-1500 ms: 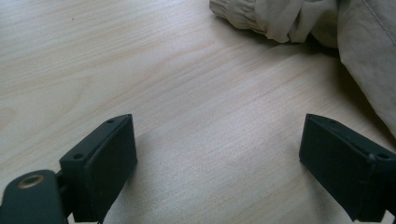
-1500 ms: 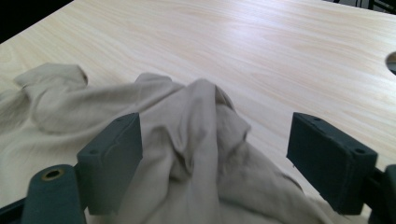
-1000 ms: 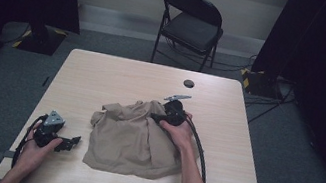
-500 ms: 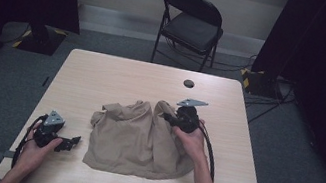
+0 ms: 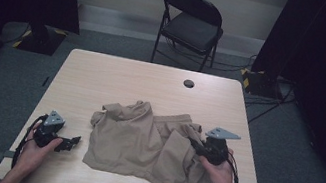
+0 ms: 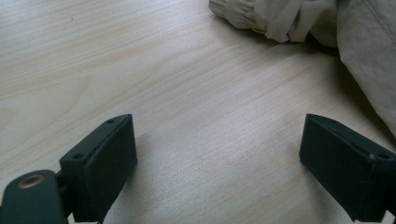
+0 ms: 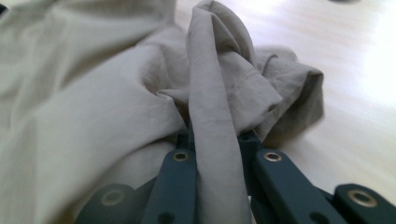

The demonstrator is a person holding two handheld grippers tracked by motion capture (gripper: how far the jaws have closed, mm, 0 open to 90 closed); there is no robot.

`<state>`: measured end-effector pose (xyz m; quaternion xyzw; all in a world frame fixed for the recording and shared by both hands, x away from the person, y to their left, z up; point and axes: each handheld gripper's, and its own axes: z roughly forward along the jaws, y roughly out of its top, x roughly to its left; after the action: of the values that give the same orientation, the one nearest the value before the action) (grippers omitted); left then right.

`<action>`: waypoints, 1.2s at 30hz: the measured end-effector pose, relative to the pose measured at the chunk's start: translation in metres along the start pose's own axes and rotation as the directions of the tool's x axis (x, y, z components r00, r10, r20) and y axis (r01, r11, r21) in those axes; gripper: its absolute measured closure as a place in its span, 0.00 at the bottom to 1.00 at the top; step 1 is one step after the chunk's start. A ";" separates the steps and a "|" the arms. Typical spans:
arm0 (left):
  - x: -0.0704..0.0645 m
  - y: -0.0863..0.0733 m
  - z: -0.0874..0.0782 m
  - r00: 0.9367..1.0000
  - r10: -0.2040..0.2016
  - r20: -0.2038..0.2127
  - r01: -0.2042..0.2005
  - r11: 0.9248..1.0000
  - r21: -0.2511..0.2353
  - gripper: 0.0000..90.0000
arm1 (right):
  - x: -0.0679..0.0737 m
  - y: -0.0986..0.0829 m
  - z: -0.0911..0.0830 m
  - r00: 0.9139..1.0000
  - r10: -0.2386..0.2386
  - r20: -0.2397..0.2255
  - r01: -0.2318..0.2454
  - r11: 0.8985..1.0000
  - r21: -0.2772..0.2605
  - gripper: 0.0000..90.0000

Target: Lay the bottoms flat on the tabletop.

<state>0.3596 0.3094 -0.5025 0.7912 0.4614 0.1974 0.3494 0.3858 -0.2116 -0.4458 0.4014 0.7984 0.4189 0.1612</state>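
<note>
Table [image 5: 118, 76]: centre of the high view, the person's forearms coming in at 6 o'clock.
Garment [image 5: 141, 143]: on the table, spread from the middle toward 5 o'clock.
Left gripper [image 5: 71, 142]: on the table at 7 o'clock, just beside the garment's 9 o'clock edge, apart from it; bare tabletop lies between its jaws in the left gripper view, the garment [image 6: 327, 23] at 1 o'clock there.
Right gripper [image 5: 196, 146]: at the garment's 3 o'clock edge, a fold of garment [image 7: 215, 116] between its jaws.
Hole [image 5: 189, 83]: in the tabletop at 12 o'clock, beyond the garment.
Chair [image 5: 193, 25]: on the floor behind the table, 12 o'clock.
</note>
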 end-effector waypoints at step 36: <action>-0.007 0.088 0.017 0.987 -0.016 0.161 0.033 0.994 -0.107 0.22 | 0.011 -0.033 0.042 0.994 -0.036 0.103 0.025 0.995 0.102 0.21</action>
<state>0.4188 0.2685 -0.4494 0.7785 0.4300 0.1538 0.4305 0.3869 -0.1914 -0.4961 0.4183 0.8148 0.3543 0.1889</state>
